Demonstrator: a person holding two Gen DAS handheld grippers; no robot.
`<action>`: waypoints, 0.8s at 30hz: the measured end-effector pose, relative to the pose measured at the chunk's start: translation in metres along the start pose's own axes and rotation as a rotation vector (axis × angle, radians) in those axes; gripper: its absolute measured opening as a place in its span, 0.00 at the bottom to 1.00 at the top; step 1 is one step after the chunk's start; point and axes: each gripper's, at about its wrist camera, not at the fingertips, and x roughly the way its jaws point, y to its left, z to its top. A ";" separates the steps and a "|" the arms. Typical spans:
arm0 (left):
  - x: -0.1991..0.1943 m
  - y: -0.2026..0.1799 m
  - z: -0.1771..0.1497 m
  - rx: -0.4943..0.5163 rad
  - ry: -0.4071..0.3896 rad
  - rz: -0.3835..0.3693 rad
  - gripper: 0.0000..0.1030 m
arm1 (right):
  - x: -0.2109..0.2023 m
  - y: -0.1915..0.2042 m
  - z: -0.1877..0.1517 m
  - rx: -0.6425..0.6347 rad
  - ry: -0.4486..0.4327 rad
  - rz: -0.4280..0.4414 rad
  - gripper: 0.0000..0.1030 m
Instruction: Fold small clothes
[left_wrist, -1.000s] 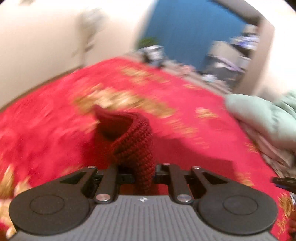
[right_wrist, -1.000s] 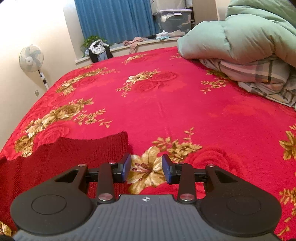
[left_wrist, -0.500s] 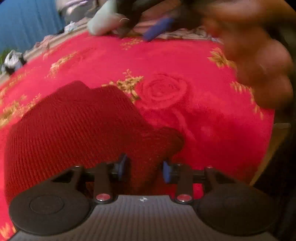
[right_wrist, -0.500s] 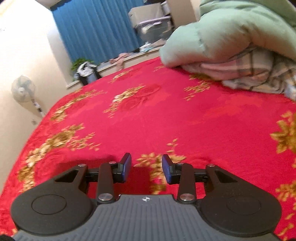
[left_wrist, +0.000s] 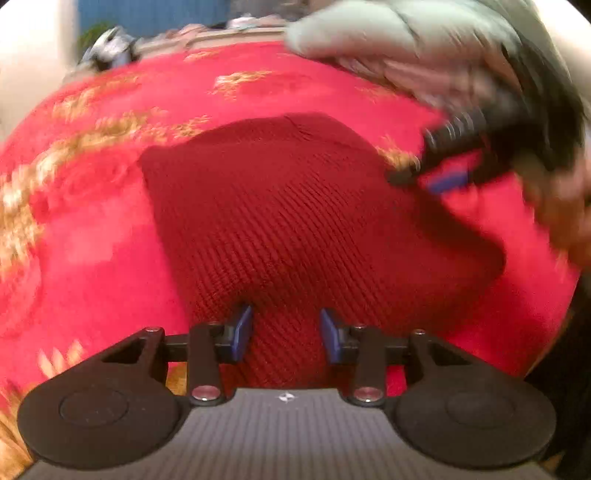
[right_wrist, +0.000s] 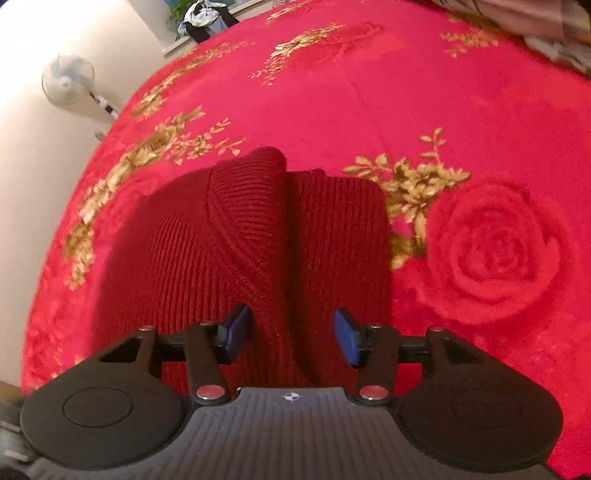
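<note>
A dark red knitted garment (left_wrist: 295, 206) lies on the red floral bedspread (left_wrist: 110, 236). My left gripper (left_wrist: 286, 334) is open just above its near edge, holding nothing. In the right wrist view the same garment (right_wrist: 229, 243) lies folded, with two parts meeting along a middle line. My right gripper (right_wrist: 291, 338) is open over its near end, empty. The right gripper also shows blurred in the left wrist view (left_wrist: 454, 162), at the garment's far right corner.
A pale green duvet (left_wrist: 399, 40) and a checked blanket are piled at the far right of the bed. A standing fan (right_wrist: 66, 79) is by the wall on the left. A blue curtain and clutter sit beyond the bed.
My left gripper let go of the garment and swung round over it. My right gripper dropped from looking across the bed to above the folded garment. The garment now lies flat.
</note>
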 end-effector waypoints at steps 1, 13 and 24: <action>-0.006 -0.005 0.002 0.061 -0.014 0.003 0.51 | -0.002 -0.001 -0.001 0.013 -0.008 -0.003 0.51; 0.067 0.165 0.043 -0.627 -0.004 -0.226 0.91 | -0.012 -0.006 -0.006 -0.039 -0.028 0.041 0.52; 0.162 0.170 0.062 -0.790 0.025 -0.435 0.89 | -0.001 -0.007 -0.010 -0.028 0.011 0.097 0.49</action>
